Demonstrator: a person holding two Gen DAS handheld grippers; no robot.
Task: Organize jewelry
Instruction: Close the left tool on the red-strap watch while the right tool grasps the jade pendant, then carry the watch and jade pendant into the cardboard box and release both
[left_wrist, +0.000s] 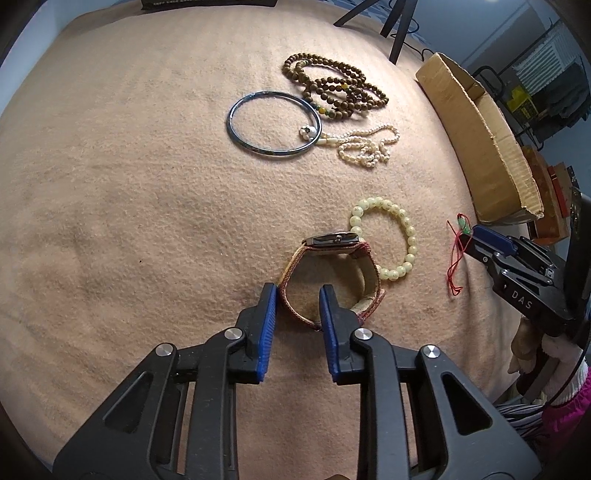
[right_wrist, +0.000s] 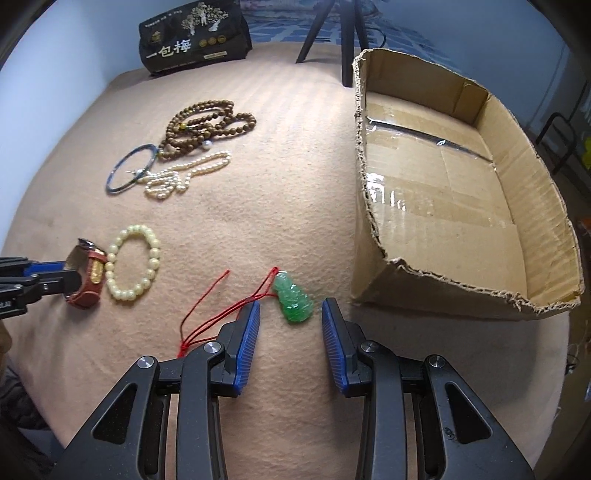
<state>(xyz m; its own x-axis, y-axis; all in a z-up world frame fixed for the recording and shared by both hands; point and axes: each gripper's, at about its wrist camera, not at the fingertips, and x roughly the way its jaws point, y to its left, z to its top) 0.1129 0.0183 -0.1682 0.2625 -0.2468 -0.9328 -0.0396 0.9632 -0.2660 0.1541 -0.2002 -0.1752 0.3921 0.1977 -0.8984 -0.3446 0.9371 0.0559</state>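
- Jewelry lies spread on a tan felt-covered desk (left_wrist: 129, 184); nothing is in the cardboard box (right_wrist: 461, 192) at the right edge.
- Far side: brown bead string (left_wrist: 332, 86) heaped, touching a blue bangle (left_wrist: 273, 125); white pearl strand (left_wrist: 369, 146) just beside the bangle.
- Near side: watch (left_wrist: 332, 240) standing on its red strap, face up and tilted; cream bead bracelet (left_wrist: 391, 236) touching it on the right.
- Left gripper (left_wrist: 297, 301): jaws narrow, one finger outside the strap loop, one inside it. Strap sits between the pads; the outer pad looks in contact, the inner one shows a gap. Not gripped.
- Right gripper (right_wrist: 290, 319): jaws partly open, down on the felt near the box's near corner.
- Green pendant (right_wrist: 293, 299) lies between the pads, touching neither. Its red cord (right_wrist: 207, 317) trails left, passing under the left fingertip.
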